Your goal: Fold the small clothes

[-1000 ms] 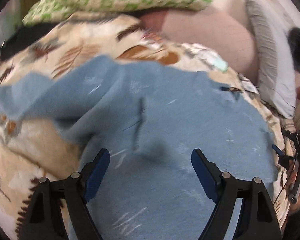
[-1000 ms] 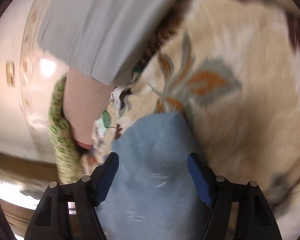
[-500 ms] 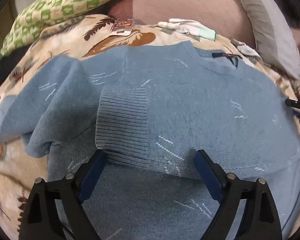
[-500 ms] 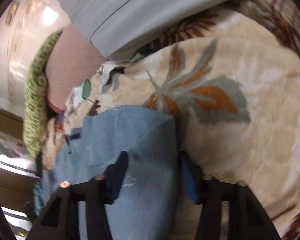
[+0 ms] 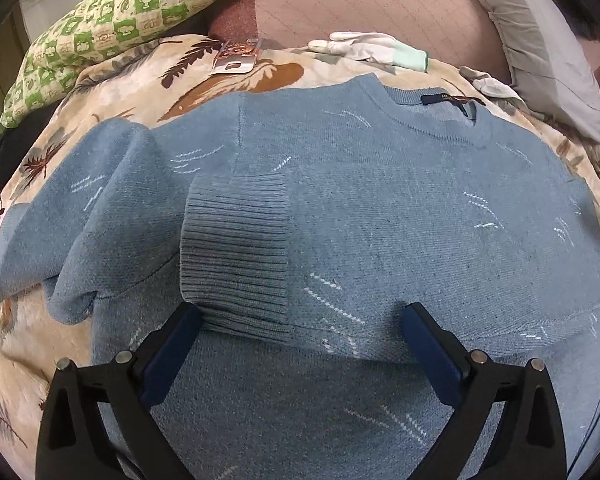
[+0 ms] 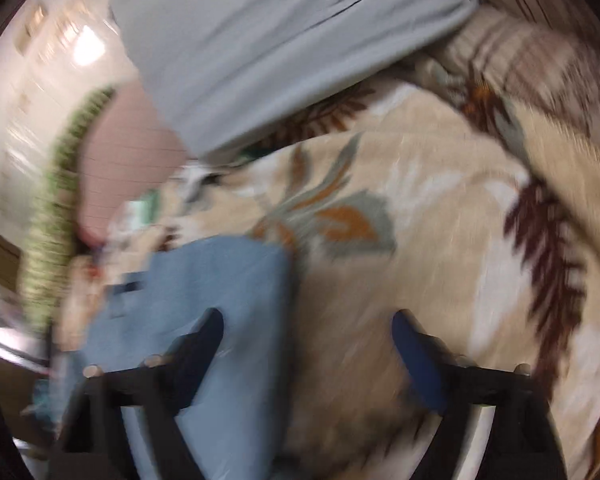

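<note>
Jaws of left gripper (image 5: 300,322) are seen spread wide and have just been opening; nothing is clamped, though the ribbed cuff (image 5: 236,252) of a folded-over sleeve lies between the fingers w/ its lower edge touching the left pad. Blue pads on black fingers are seen at both sides, above the blue knit sweater (image 5: 400,216). Sweater is laid flat on a beige blanket w/ leaf print (image 5: 112,80), front up, neckline & dark label toward the far side. One sleeve has been folded across the chest, cuff pointing toward the camera; the shoulder on that side is bunched at the view's left. White dash marks are scattered over the knit.

Right gripper (image 6: 308,322): jaws are also wide, have just been opening, nothing held. Right wrist view is motion-blurred. Left finger of that gripper is seen over the sweater's edge (image 6: 220,300); right finger is over bare blanket (image 6: 440,264). Contact w/ fabric can't be told thru the blur.

Farther out, left wrist view: a white work glove w/ mint cuff (image 5: 372,48) lies on the blanket just beyond the neckline, a small printed packet (image 5: 236,58) near it. Behind are a pinkish cushion (image 5: 360,4), a green-and-cream checked pillow (image 5: 132,12) & a grey pillow (image 5: 540,52). Grey pillow (image 6: 280,40) is also seen at top of right wrist view.
</note>
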Available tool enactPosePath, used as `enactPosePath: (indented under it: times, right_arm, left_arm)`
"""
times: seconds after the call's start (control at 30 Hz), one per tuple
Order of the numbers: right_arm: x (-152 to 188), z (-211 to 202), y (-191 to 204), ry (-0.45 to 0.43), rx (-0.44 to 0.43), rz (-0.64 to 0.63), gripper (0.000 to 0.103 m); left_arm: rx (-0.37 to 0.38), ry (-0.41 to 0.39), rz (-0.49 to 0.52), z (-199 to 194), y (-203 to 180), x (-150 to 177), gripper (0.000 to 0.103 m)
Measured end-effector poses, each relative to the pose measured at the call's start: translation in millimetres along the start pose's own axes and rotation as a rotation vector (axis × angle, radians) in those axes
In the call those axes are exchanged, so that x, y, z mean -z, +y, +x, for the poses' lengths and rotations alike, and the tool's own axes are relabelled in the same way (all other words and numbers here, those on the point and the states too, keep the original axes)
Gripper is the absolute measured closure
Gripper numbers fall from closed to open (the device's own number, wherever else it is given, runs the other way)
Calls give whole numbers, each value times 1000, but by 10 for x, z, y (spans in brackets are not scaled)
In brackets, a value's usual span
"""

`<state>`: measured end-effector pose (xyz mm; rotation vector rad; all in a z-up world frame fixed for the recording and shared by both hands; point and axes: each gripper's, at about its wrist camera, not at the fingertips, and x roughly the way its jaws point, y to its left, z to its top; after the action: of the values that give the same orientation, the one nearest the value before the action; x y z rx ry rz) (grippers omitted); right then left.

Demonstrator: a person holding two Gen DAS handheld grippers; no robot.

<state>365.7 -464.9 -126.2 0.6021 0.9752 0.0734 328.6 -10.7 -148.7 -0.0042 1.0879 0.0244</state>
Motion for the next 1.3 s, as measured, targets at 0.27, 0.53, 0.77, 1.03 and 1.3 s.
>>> enactPosePath:
  times: [0.27,0.53,0.77,1.03,1.3]
  right_arm:
    - [560,-30,352,188,-35,-241,16]
    - [888,248,643,231,112,-452,83]
    - [746,146,564,157,214,-377,50]
    - [953,-294,1235,40,-133,-303,36]
    - [1110,504,900,174,-125,-167,36]
  left_arm:
    - [8,14,4,-3,2,-13,2]
    - [6,-1,14,14,-11,-11,0]
    - [89,-71,-83,-404,314,-90,0]
    - [137,-290,-560,-1226,2122,323,0]
    - [119,-168,-1099,-815,4022,434,1]
